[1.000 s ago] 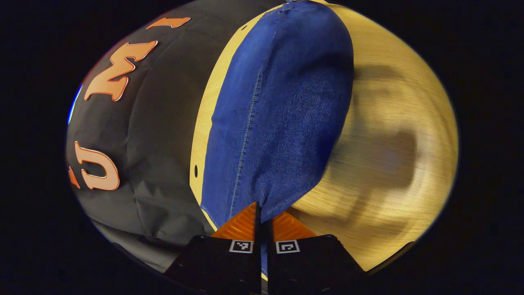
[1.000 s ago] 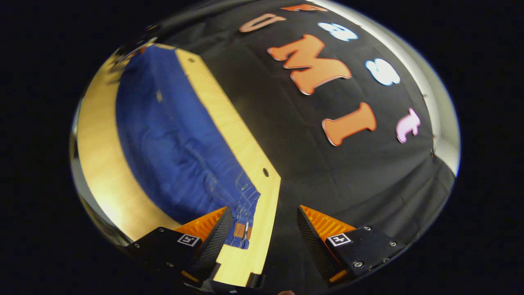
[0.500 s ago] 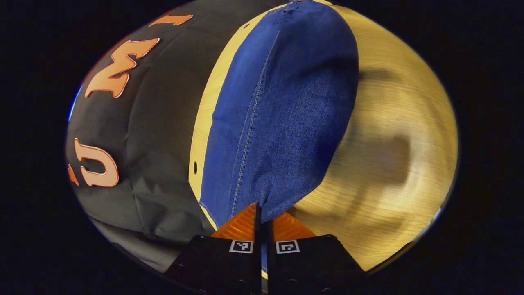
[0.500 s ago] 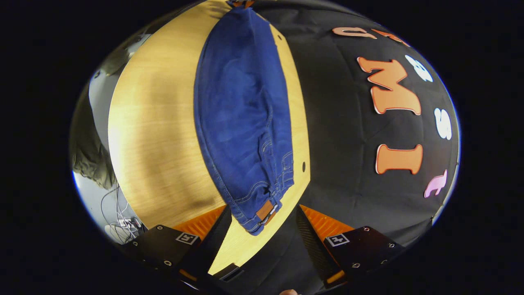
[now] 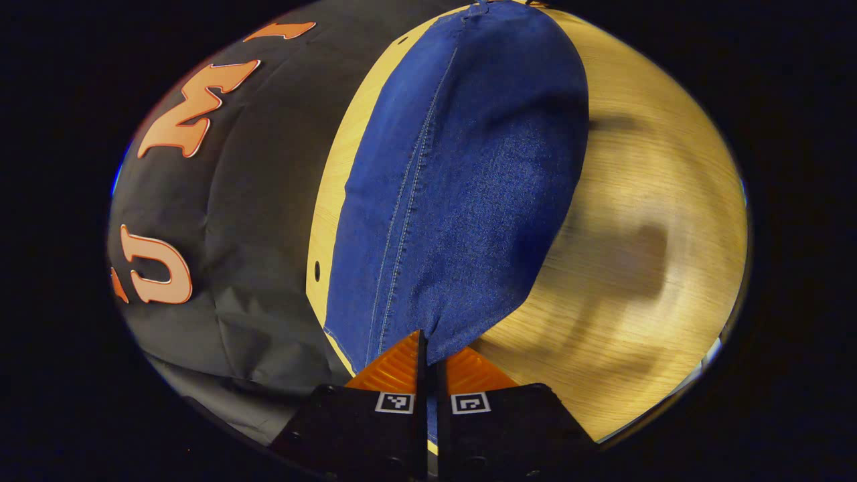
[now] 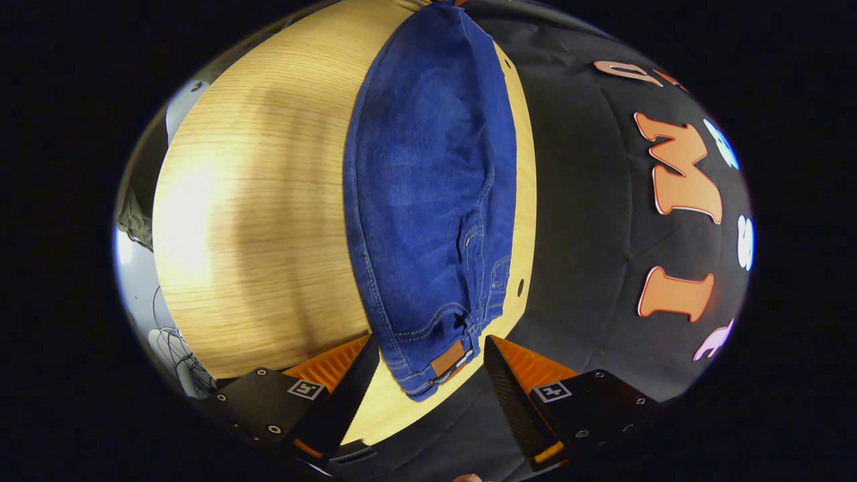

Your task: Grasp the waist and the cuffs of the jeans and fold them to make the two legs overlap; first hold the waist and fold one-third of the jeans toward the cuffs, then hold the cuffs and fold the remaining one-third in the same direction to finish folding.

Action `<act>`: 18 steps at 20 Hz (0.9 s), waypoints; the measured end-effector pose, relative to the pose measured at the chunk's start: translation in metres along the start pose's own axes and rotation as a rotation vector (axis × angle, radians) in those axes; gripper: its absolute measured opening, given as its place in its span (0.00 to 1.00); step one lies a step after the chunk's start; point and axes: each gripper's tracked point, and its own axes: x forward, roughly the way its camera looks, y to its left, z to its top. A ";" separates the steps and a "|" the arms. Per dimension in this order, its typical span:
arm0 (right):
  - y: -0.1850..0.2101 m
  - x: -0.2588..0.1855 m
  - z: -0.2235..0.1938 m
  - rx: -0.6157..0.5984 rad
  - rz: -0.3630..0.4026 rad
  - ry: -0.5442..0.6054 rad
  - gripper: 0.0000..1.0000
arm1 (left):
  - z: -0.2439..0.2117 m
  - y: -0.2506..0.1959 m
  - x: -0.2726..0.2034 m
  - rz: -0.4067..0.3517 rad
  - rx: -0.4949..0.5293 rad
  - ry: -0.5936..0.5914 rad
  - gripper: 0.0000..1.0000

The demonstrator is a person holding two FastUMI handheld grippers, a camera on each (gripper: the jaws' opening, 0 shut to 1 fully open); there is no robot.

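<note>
Jeans (image 5: 462, 201): blue denim, matt, coarse woven grain; lighter topstitched seam running the length of the leg.
Waist (image 6: 435, 341): doubled denim with pale stitching; small tan patch (image 6: 447, 359), leather-like, smooth.
Table (image 6: 268, 221): pale wood-grain top, smooth, satin sheen with a soft glare toward its near edge; small dark holes along its far edge.
Booth wall (image 5: 254, 201): black cloth, matt, creased.
Left gripper (image 5: 431, 358): ribbed pads, hard matt housing with printed square markers.
Right gripper (image 6: 432, 375): ribbed pads, matt housing with bright screw heads.
</note>
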 end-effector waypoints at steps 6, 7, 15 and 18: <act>-0.010 0.022 0.008 -0.013 0.021 -0.016 0.97 | 0.000 0.001 0.003 0.000 -0.005 -0.009 0.06; -0.011 0.025 0.008 -0.013 0.031 -0.014 0.97 | 0.000 0.000 0.003 -0.001 -0.006 -0.009 0.06; 0.007 0.000 0.029 -0.072 0.122 -0.062 0.97 | 0.000 0.002 0.003 0.003 0.005 -0.012 0.06; -0.004 0.016 0.027 0.004 0.123 -0.038 0.97 | -0.001 0.001 0.003 0.005 0.001 -0.011 0.06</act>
